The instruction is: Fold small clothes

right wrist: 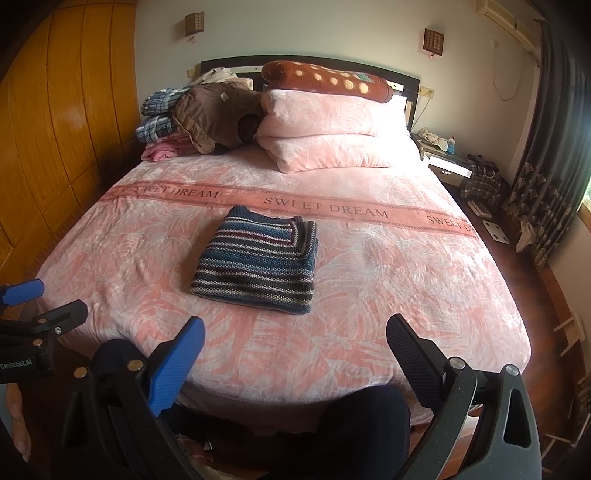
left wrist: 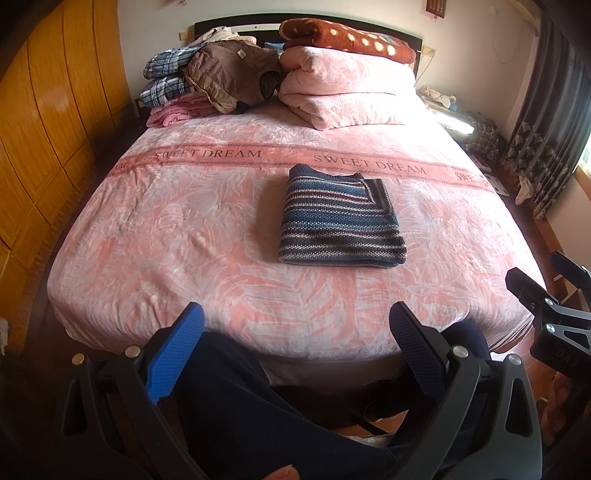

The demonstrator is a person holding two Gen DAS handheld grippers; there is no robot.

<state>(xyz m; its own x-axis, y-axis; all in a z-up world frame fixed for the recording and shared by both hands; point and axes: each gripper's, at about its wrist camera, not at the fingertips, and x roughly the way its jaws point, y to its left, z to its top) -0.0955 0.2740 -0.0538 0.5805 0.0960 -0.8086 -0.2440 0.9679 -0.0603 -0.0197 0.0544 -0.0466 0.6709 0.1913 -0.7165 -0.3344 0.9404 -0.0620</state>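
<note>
My left camera catches the side of my right hand-held gripper [left wrist: 546,295] at its right edge, and my right camera catches my left hand-held gripper [right wrist: 40,302] at its left edge, plus two wall lamps [right wrist: 194,23] above the headboard that the left view cuts off. The striped sweater [left wrist: 341,218] lies folded into a neat rectangle near the middle of the bed [left wrist: 184,229], on the pink bedspread, just below its "SWEET DREAM" band. At the head of the bed sit a folded pink quilt [left wrist: 347,88] with a spotted brown blanket [left wrist: 347,37] on top, and beside it a pile of clothes [left wrist: 207,77] (plaid, brown, pink). A wooden wardrobe [left wrist: 55,129] lines the left wall; dark curtains [right wrist: 554,147] hang on the right. Both my grippers hover off the foot of the bed above my dark trouser legs [left wrist: 236,406], fingers spread wide, gripping nothing, well apart from the sweater.
</note>
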